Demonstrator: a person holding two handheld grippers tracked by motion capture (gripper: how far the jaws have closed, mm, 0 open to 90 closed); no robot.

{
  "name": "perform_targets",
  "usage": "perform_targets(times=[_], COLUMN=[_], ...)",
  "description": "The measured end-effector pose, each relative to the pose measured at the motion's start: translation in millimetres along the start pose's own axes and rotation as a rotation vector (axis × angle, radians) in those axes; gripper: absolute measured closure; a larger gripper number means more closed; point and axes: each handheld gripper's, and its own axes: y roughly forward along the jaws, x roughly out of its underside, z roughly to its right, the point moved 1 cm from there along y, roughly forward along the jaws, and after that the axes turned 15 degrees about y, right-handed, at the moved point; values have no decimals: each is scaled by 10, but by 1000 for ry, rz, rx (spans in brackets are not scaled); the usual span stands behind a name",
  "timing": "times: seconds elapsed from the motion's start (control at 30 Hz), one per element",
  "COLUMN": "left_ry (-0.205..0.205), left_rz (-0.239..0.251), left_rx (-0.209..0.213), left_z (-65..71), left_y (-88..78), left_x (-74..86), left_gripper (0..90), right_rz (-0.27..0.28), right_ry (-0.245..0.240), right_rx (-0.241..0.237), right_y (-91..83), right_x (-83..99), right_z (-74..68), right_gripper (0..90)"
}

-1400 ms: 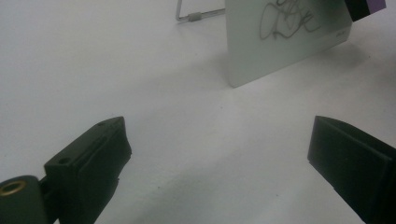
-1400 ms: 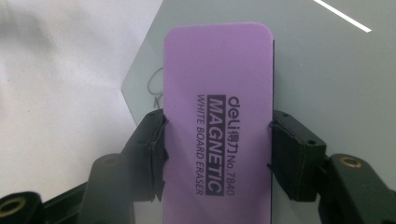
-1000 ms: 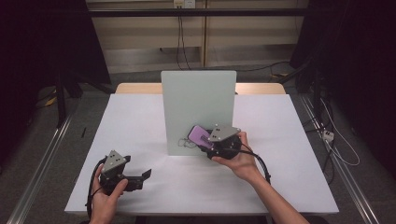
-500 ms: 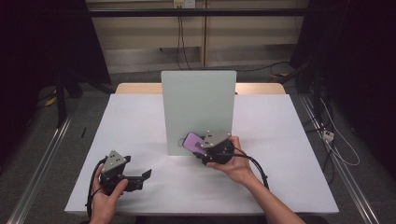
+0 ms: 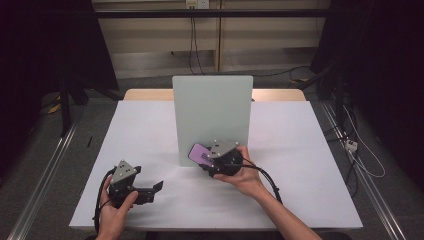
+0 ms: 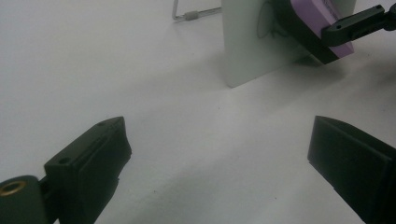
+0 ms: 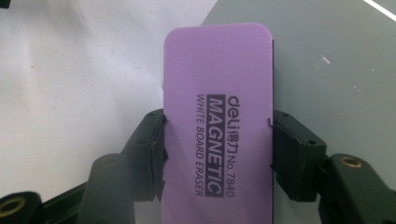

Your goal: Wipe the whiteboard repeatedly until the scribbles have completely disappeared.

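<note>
Right gripper (image 7: 217, 140): jaws clamped on purple rectangular whiteboard eraser (image 7: 217, 126), low against upright pale-grey board (image 5: 212, 117).
Left gripper (image 6: 219, 154): jaws apart, nothing between, above white table (image 5: 150, 130).

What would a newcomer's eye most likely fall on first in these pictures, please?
Probably the purple eraser, printed as a magnetic whiteboard eraser, clamped between the right gripper's jaws near the lower edge of the upright pale board at mid-table. Next, the left gripper, open over the bare white table near its front left corner.

White table (image 5: 150, 125) on grey floor (image 5: 50, 165), pale wall (image 5: 150, 40) behind
</note>
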Motion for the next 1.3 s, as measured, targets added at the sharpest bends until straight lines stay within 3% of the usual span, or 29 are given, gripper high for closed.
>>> perform_targets(times=[1.3], left_ry=[-6], left_rz=[10], left_rx=[-3], left_z=[-13], left_y=[-24], left_x=[7], left_gripper=[52], right_rz=[0], right_ry=[-21], right_rx=[-76], right_y=[505], right_x=[-292], right_z=[-309], right_gripper=[416])
